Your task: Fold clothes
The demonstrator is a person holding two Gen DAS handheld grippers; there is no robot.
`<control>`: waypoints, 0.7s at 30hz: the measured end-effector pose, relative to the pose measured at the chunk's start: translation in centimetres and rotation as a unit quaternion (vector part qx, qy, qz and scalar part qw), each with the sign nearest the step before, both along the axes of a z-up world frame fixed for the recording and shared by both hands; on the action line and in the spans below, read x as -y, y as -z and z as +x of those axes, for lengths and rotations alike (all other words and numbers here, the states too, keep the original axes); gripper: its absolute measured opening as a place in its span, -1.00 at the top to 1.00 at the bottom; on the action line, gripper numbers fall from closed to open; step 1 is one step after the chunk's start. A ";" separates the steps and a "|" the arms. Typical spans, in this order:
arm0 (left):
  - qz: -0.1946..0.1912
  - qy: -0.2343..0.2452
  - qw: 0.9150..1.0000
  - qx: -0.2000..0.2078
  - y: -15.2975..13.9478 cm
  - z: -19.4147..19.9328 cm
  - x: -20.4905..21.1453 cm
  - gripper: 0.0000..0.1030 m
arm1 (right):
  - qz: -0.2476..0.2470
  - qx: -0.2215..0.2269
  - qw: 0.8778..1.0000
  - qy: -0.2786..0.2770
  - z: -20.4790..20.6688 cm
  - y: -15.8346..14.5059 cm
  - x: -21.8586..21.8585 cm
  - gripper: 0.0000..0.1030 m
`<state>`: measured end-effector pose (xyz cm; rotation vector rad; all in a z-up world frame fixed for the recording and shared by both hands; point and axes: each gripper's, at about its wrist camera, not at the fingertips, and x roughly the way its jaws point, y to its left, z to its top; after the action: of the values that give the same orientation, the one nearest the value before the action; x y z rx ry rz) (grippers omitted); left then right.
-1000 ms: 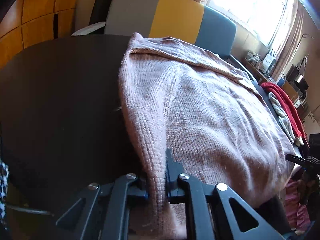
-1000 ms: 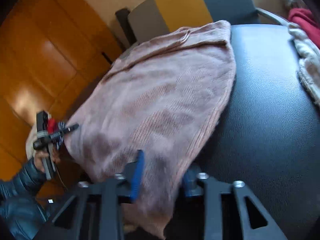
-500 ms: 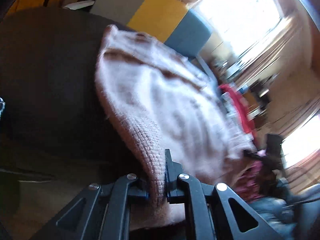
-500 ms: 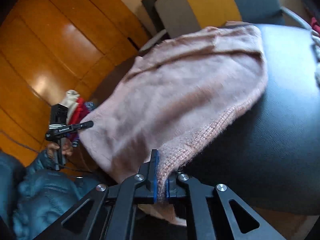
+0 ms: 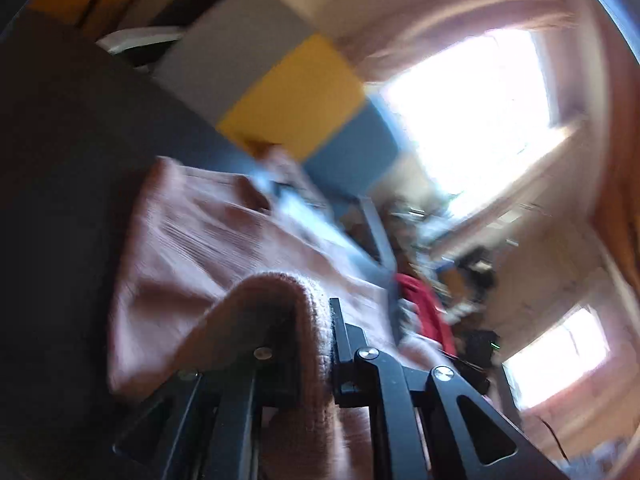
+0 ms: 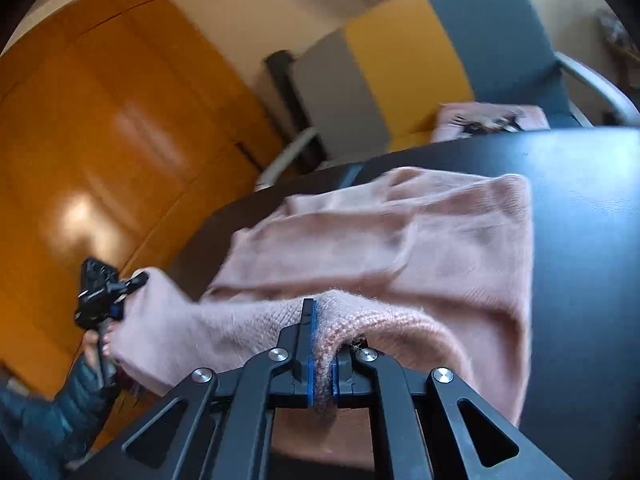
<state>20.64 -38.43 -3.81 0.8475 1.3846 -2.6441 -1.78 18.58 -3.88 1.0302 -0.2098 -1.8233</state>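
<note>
Two corners pinched: your left gripper (image 5: 320,344) and right gripper (image 6: 320,360) each clamp the pink sweater's (image 6: 400,240) hem, lifted above the dark table (image 6: 580,200), probably to fold it over.

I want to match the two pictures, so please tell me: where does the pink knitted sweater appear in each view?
Left wrist view: the pink sweater fills the lower centre, its hem pinched in the left gripper.
Right wrist view: it spreads over the centre and right, its edge pinched in the right gripper; the left gripper is at the far left.
Shared landmark: the grey, yellow and blue chair behind the dark table.
</note>
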 end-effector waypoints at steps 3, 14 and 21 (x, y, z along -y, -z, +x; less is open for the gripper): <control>0.016 -0.024 0.997 0.068 3.6 -3.8 2.1 0.81 | 0.037 0.035 0.998 0.030 -4.1 2.9 1.9 0.89; 0.015 0.005 0.990 0.140 7.0 -2.3 0.6 0.81 | 0.075 0.062 0.995 -0.009 -2.7 6.9 0.2 0.93; 0.054 0.000 0.989 0.137 6.8 2.0 -0.4 0.75 | 0.067 0.088 0.993 -0.029 0.7 6.5 -1.5 0.88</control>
<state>22.65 -38.07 -10.60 1.1704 1.4616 -2.3578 -1.07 20.07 -10.38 1.2812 -0.1628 -1.7128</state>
